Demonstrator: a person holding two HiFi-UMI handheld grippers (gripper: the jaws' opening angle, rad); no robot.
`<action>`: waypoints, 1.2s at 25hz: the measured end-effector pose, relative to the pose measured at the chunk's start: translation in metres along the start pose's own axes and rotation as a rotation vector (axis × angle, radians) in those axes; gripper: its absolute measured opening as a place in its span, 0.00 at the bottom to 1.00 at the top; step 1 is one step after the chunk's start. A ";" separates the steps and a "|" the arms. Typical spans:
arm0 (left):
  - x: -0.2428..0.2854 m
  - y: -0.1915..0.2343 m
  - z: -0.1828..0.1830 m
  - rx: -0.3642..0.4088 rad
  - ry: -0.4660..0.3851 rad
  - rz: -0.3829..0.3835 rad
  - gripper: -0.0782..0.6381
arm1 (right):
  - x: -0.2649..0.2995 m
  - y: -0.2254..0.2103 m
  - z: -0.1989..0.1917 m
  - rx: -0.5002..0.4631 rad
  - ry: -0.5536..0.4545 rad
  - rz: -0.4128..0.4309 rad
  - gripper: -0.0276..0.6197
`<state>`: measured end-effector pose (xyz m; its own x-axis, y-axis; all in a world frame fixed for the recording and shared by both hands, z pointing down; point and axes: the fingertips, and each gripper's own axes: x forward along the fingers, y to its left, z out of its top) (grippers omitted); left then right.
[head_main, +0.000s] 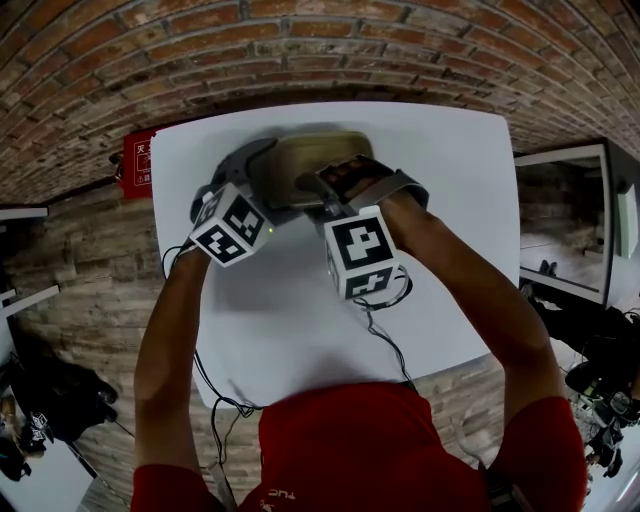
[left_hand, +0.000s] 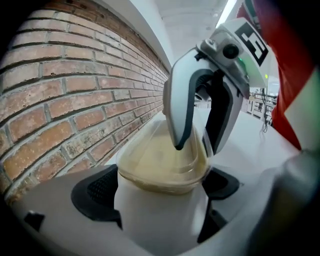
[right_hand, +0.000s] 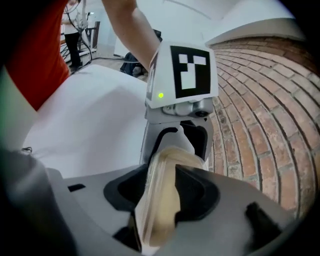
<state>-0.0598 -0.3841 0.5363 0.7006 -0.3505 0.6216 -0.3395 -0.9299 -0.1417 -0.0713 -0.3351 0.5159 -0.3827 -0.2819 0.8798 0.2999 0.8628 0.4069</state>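
Two grippers, one in each of our hands, meet over the far half of a white table (head_main: 450, 200). Our left gripper (head_main: 258, 175) has its jaws clamped on one end of a clear plastic tub (head_main: 310, 158) with pale beige contents. Our right gripper (head_main: 345, 185) has its jaws pinched on the tub's rim from the opposite side. Brickwork (head_main: 420, 50) lies beyond the table.

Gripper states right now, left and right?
Left gripper: jaws closed on the plastic container.
Right gripper: jaws closed on the same plastic container.
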 end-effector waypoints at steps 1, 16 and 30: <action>0.000 0.000 0.000 0.001 0.003 0.000 0.85 | -0.002 0.000 0.001 0.014 -0.009 0.016 0.32; -0.002 0.000 -0.003 -0.015 0.008 0.020 0.82 | -0.041 -0.041 0.007 0.045 -0.038 -0.261 0.13; -0.034 -0.010 0.015 -0.103 -0.132 0.057 0.82 | -0.125 -0.039 0.017 0.418 -0.312 -0.056 0.13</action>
<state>-0.0705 -0.3644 0.5052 0.7525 -0.4203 0.5071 -0.4386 -0.8941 -0.0902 -0.0498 -0.3262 0.3861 -0.6495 -0.2493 0.7183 -0.0784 0.9616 0.2629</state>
